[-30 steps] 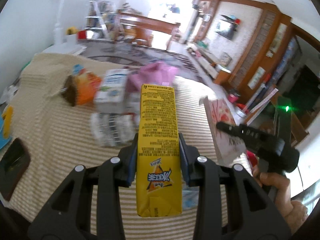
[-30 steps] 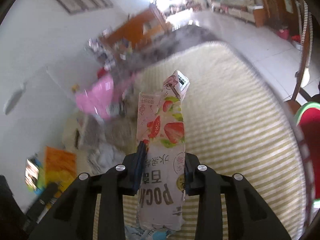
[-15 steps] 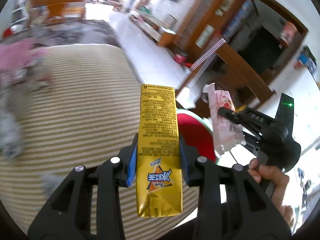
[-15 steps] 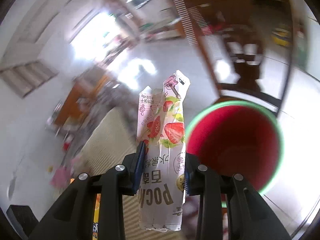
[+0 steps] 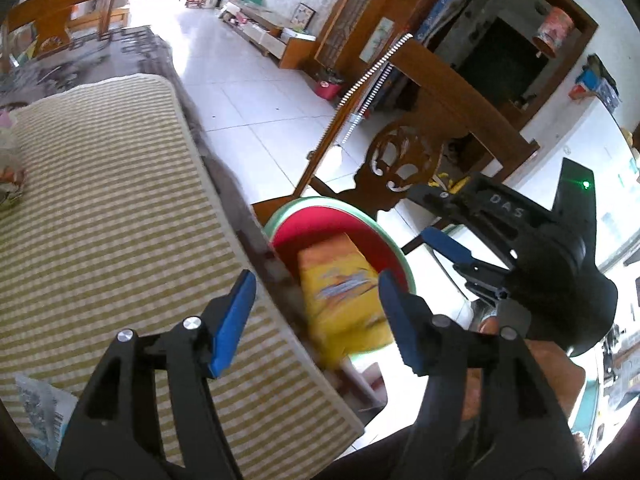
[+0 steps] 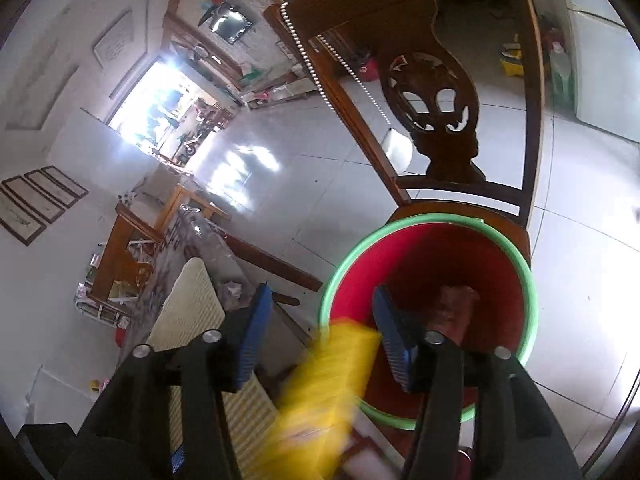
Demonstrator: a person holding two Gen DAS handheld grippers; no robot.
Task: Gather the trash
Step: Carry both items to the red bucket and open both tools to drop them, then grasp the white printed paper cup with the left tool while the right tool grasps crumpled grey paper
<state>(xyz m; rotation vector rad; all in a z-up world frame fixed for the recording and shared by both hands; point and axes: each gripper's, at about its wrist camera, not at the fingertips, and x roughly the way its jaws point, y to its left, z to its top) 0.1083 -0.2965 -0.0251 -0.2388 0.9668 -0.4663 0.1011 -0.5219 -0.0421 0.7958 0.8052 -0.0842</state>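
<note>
Left gripper point(image 5: 314, 320): jaws apart, nothing between the pads. Right gripper point(image 6: 318, 336): jaws likewise apart and empty.

The yellow carton point(image 5: 344, 300) lies directly ahead of and below the left jaws, blurred, apparently in fall, its long axis running roughly away from the camera, far end over the mouth of the red bin point(image 5: 394, 252), near end at or just over the rim. From the right wrist view the same carton point(image 6: 328, 380) appears across the bin's green rim point(image 6: 528, 304), on the side toward the left jaws; the left gripper is judged the nearer. A pinkish item point(image 6: 454, 312) lies inside the bin, too blurred to identify.

The bin sits on the seat of a wooden chair point(image 5: 404, 168), just beside the edge of the striped surface point(image 5: 120, 208).

The left view shows the right gripper point(image 5: 446, 246) standing open beyond the bin, and further litter point(image 5: 8, 168) at the surface's far left edge, well apart from both jaws. The right view alone shows the bin's interior.
</note>
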